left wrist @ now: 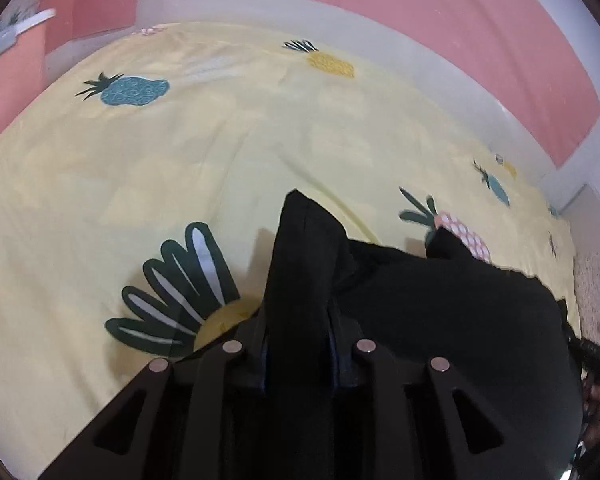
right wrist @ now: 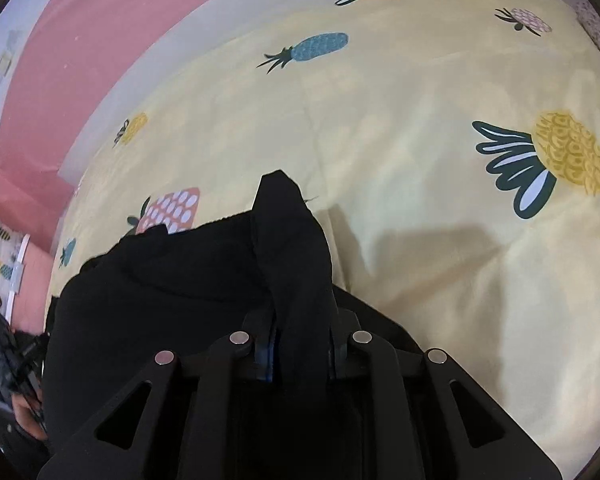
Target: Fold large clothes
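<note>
In the left wrist view, the left gripper (left wrist: 300,344) sits at bottom centre, its jaws pinching a fold of the black garment (left wrist: 440,312), which rises between them and spreads to the lower right over the yellow pineapple-print bedsheet (left wrist: 180,152). A pink wall (left wrist: 420,12) runs along the top. In the right wrist view, the right gripper (right wrist: 302,340) at bottom centre likewise clamps a peak of the black garment (right wrist: 148,300), whose bulk lies lower left on the bedsheet (right wrist: 400,120).

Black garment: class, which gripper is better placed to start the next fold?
Neither clearly: left gripper and right gripper each pinch a bunched edge of the black garment over the pineapple bedsheet.
</note>
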Tool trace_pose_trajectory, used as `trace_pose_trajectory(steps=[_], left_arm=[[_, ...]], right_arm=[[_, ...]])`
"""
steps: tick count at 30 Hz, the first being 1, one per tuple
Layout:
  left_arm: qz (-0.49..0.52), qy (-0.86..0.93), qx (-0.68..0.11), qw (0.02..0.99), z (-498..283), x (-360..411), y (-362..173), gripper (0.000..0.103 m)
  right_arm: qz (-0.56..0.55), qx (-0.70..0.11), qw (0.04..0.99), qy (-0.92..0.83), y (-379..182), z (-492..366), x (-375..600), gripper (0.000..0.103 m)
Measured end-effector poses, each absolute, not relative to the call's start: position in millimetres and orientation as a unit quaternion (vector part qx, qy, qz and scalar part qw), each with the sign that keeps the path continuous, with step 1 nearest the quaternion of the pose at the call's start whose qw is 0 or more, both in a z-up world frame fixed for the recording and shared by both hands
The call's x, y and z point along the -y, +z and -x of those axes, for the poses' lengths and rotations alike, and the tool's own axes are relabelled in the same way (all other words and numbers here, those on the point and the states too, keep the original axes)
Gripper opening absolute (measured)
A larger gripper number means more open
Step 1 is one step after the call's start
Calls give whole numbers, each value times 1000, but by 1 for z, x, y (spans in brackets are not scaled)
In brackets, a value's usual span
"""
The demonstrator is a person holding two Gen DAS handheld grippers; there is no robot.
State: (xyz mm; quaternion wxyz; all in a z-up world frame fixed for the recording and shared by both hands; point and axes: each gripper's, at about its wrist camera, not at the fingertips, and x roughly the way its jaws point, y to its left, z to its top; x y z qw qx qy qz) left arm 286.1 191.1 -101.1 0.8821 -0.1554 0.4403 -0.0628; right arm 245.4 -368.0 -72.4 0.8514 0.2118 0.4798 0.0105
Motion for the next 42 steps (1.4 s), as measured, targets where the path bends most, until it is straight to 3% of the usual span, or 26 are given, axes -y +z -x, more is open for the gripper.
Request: trace_pose_trajectory(steps=[6, 10, 18, 22, 24, 29, 37, 42], left_arm=[[147, -52, -443, 883, -289, -188, -113, 32], [129, -33, -457, 880, -291, -187, -102, 45], [142, -28, -401, 905, -247, -213, -30, 44], [151, -66, -364, 916, -185, -203, -6, 47], [138, -101, -363, 916, -152, -180, -13, 52], [75, -129, -432, 889, -132, -131, -81, 52], [85, -105, -405, 905, -130, -150, -56, 52], [96, -64, -426, 898, -149, -172, -76, 51]], right_arm=[[-178, -492, 852, 1, -92, -247, 358, 25], [-146, -506, 850, -21, -84, -253, 357, 37], [-118, -419, 900, 14, 5, -177, 343, 39], [-106, -396, 911, 37, 12, -125, 319, 40], [-105, -410, 905, 45, -6, -104, 303, 42], [-117, -444, 888, 9, -72, -102, 308, 42], [-113, -430, 896, 5, -43, -103, 315, 42], [-144, -437, 888, 0, -54, -121, 329, 42]])
